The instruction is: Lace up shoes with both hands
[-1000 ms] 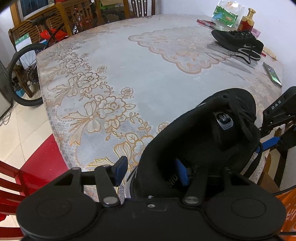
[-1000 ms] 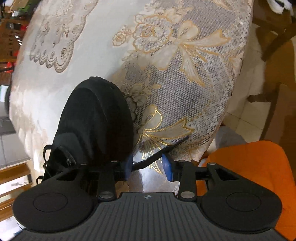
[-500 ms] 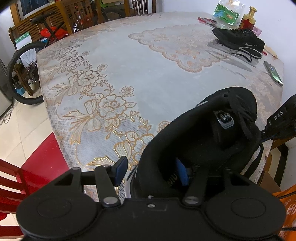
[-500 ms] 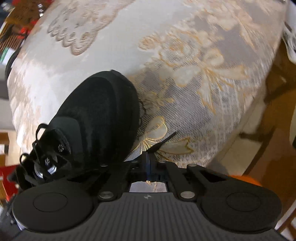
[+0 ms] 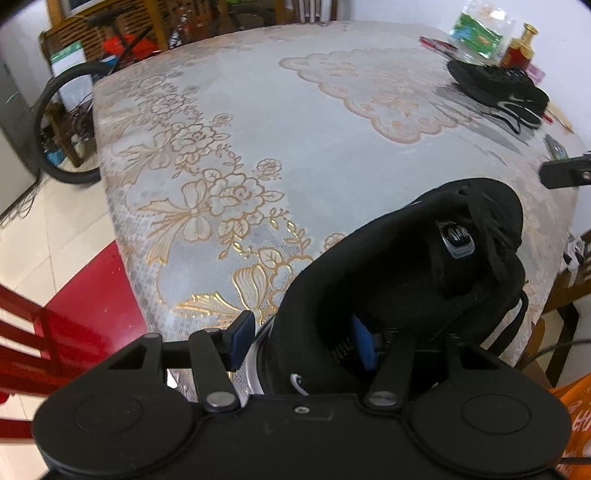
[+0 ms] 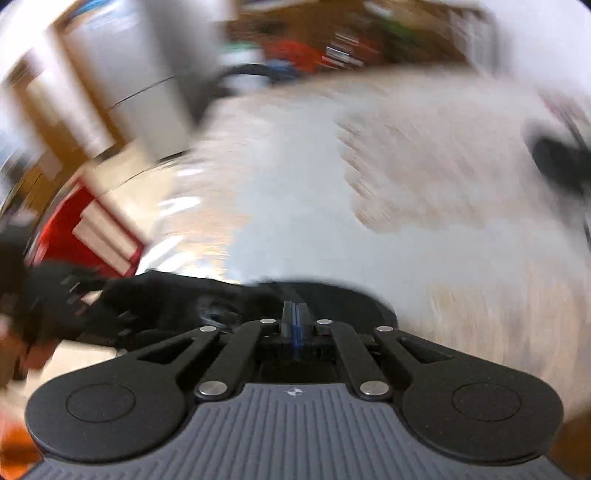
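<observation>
A black shoe (image 5: 406,280) stands at the near edge of the table, its opening towards me. My left gripper (image 5: 303,343) grips its heel wall, one blue pad (image 5: 242,341) outside and the other pad (image 5: 364,349) inside the shoe. A black lace (image 5: 517,314) hangs in a loop along the shoe's right side. Part of my right gripper (image 5: 565,173) shows blurred above the toe. In the right wrist view the right gripper (image 6: 295,314) is shut, its pads together over the blurred shoe (image 6: 166,306), with a thin dark lace (image 6: 286,290) running out from them.
A second black shoe (image 5: 498,86) lies at the far right of the lace-patterned tablecloth (image 5: 295,129), near a phone (image 5: 554,147), a bottle (image 5: 521,44) and a green packet (image 5: 480,29). A red chair (image 5: 37,332) and a bicycle wheel (image 5: 55,129) stand left of the table.
My right gripper closed on the lace end, then rose and rolled hard, so its view swung from the table edge to across the table. The left gripper and the shoe stayed put.
</observation>
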The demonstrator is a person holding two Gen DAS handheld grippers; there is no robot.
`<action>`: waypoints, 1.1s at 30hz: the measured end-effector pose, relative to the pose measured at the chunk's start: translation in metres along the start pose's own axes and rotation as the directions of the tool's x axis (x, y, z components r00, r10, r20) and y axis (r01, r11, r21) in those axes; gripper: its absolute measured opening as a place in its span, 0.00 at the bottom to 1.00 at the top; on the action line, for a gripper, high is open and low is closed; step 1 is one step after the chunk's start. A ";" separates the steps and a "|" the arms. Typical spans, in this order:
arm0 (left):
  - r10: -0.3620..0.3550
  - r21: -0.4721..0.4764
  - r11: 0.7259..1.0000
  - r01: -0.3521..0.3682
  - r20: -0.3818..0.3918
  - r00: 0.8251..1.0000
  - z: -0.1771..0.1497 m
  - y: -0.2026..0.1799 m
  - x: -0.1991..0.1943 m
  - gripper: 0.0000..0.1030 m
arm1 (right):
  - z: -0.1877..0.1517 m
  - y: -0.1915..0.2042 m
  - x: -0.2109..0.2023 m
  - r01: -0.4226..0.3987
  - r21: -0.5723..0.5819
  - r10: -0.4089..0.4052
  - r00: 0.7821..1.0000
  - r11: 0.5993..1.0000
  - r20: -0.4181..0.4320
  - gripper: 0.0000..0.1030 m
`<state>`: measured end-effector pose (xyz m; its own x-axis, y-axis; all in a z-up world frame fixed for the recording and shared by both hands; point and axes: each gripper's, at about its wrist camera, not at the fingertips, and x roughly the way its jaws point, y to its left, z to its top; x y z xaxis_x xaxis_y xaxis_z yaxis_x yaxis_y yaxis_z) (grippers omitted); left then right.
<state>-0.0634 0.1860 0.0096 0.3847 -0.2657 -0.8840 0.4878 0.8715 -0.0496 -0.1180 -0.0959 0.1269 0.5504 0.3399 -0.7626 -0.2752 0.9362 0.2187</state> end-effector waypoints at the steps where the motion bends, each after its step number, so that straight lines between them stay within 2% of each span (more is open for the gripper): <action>1: 0.007 -0.010 1.000 -0.007 0.003 1.000 -0.001 -0.001 -0.001 0.52 | 0.002 -0.001 -0.001 -0.024 -0.004 0.024 0.999 1.000 -0.026 0.00; 3: 0.016 -0.030 0.999 -0.015 0.008 1.000 -0.002 -0.001 -0.002 0.52 | -0.005 -0.014 0.001 -0.024 0.073 0.033 0.992 0.997 -0.121 0.01; 5: 0.020 -0.045 0.999 -0.019 0.009 1.000 -0.002 -0.001 -0.002 0.52 | -0.021 -0.023 0.010 0.035 0.119 -0.009 0.977 0.992 -0.212 0.17; 6: 0.021 -0.049 0.999 -0.021 0.010 1.000 -0.002 -0.001 -0.003 0.52 | -0.032 -0.027 0.015 0.085 0.125 -0.050 0.965 0.989 -0.258 0.23; 7: 0.022 -0.049 0.999 -0.021 0.011 1.000 -0.003 -0.002 -0.003 0.52 | -0.040 -0.032 0.021 0.146 0.153 -0.092 0.946 0.977 -0.312 0.25; 8: 0.020 -0.050 0.999 -0.020 0.012 1.000 -0.003 -0.001 -0.003 0.52 | -0.050 -0.039 0.026 0.189 0.220 -0.097 0.923 0.957 -0.373 0.27; 9: 0.018 -0.052 0.998 -0.017 0.011 1.000 -0.003 -0.001 -0.003 0.52 | -0.056 -0.045 0.030 0.195 0.290 -0.068 0.916 0.937 -0.395 0.27; 11: 0.014 -0.056 0.998 -0.013 0.006 1.000 -0.002 0.000 -0.002 0.52 | -0.066 -0.059 0.037 0.188 0.422 0.002 0.912 0.887 -0.411 0.27; 13: 0.018 -0.056 0.998 -0.018 -0.001 1.000 -0.001 -0.001 -0.002 0.52 | -0.065 -0.062 0.043 0.210 0.452 -0.025 0.924 0.867 -0.381 0.27; 14: 0.018 -0.060 0.998 -0.018 -0.003 1.000 -0.001 -0.001 -0.001 0.52 | -0.062 -0.059 0.041 0.231 0.444 -0.067 0.933 0.866 -0.354 0.27; 16: 0.009 -0.084 0.996 -0.010 -0.011 1.000 -0.002 -0.002 -0.001 0.54 | -0.050 -0.055 0.048 0.232 0.402 -0.105 0.944 0.886 -0.314 0.24; 18: 0.009 -0.140 0.990 -0.011 -0.021 1.000 -0.005 -0.005 0.000 0.54 | -0.035 -0.048 0.058 0.204 0.309 -0.115 0.952 0.929 -0.284 0.07; 21: 0.050 -0.213 0.976 -0.054 -0.027 0.998 -0.008 -0.017 -0.001 0.54 | -0.010 -0.043 0.078 0.153 0.156 -0.113 0.964 0.976 -0.243 0.03; 23: 0.091 -0.275 0.956 -0.099 -0.041 0.995 -0.009 -0.028 -0.001 0.54 | 0.008 -0.046 0.093 0.098 0.061 -0.082 0.973 0.993 -0.217 0.03; 25: 0.132 -0.353 0.925 -0.140 -0.048 0.990 -0.012 -0.042 0.000 0.54 | 0.034 -0.051 0.110 0.013 0.002 -0.012 0.977 1.000 -0.213 0.03; 29: 0.185 -0.512 0.838 -0.187 -0.056 0.981 -0.016 -0.062 -0.002 0.54 | 0.081 -0.047 0.149 -0.203 -0.127 0.167 0.955 0.971 -0.246 0.05; 32: 0.231 -0.596 0.771 -0.226 -0.069 0.971 -0.018 -0.075 -0.005 0.54 | 0.099 -0.052 0.139 -0.256 -0.162 0.208 0.942 0.953 -0.262 0.15; 33: 0.242 -0.618 0.750 -0.237 -0.077 0.967 -0.019 -0.078 -0.006 0.54 | 0.100 -0.059 0.136 -0.268 -0.143 0.221 0.934 0.953 -0.281 0.26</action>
<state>-0.1188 0.1277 0.0099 0.4297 -0.0146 -0.9028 -0.2096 0.9710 -0.1154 0.0520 -0.0961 0.0717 0.2320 0.4989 -0.8350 -0.5221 0.7882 0.3259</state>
